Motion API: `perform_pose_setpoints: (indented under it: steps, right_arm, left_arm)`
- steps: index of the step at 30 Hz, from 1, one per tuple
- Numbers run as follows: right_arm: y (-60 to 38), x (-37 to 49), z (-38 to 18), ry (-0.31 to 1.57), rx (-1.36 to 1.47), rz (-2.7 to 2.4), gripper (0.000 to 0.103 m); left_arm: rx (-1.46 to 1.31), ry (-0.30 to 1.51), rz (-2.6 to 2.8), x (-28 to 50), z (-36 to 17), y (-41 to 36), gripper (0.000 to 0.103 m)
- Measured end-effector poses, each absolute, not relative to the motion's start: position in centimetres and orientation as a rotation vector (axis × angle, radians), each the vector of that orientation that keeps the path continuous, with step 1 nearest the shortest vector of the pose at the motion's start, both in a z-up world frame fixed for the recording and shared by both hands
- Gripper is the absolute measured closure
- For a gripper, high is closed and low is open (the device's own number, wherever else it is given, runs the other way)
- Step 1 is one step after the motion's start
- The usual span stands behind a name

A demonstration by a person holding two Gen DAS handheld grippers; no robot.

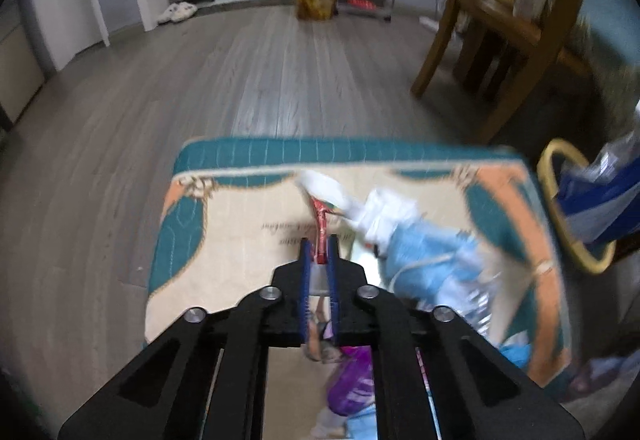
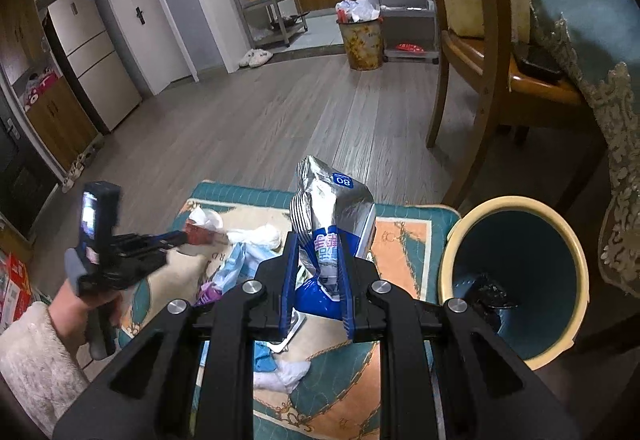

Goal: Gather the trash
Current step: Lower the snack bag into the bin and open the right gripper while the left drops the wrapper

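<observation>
A red wrapper (image 1: 320,228) is pinched near its end between the blue pads of the left gripper (image 1: 319,254). The jaws are almost fully closed on it, because it is so thin. It is held just above the mat (image 1: 224,208), so it hangs free and can be carried away.

A silver and blue snack bag (image 2: 332,224) is squeezed by the right gripper (image 2: 318,280), with the jaws only a little apart around its crumpled middle. The bag is held up above the mat, with its top sticking up. It seems to be lifted so it can go into the bin.

More trash is left on the mat: white tissue (image 2: 264,234), a light blue wrapper (image 2: 236,264) and a purple wrapper (image 2: 208,294). They are bunched in the middle of the mat, under and between the two tools.

The round bin (image 2: 516,280) is placed just beside the mat's right edge, tipped so that its mouth can be seen into. Something dark (image 2: 490,294) is already lying in it. It is likely kept close so each piece can be dropped in fast.

A wooden chair (image 2: 472,52) is seen past the mat, on the bin's side.
</observation>
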State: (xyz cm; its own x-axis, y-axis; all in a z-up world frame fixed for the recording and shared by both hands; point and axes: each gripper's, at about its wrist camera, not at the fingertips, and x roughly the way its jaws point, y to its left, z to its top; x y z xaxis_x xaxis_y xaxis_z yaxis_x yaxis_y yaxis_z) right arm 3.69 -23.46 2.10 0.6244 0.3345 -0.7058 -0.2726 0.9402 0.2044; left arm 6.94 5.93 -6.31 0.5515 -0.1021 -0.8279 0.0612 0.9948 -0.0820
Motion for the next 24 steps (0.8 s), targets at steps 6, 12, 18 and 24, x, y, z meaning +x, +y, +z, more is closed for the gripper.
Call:
perform_pose_setpoints:
  steps: [6, 12, 18, 24]
  right_arm:
    - [-25.0, 3.7, 3.1, 0.801, 0.122, 0.330, 0.085]
    - [-26.7, 3.2, 4.5, 0.769, 0.133, 0.313, 0.085]
    - [-30.6, 3.0, 6.2, 0.719, 0.187, 0.247, 0.085]
    - [-36.1, 3.3, 6.4, 0.695, 0.236, 0.146, 0.085]
  left_arm:
    - [-0.094, 0.916, -0.133, 6.4, -3.4, 5.7, 0.097]
    - [-0.065, 0.872, -0.144, 5.8, -1.6, 4.4, 0.097]
    - [0.020, 0.747, -0.222, 4.5, 2.6, 0.2, 0.097]
    - [0.047, 0.703, -0.338, 4.8, 4.1, -5.4, 0.097]
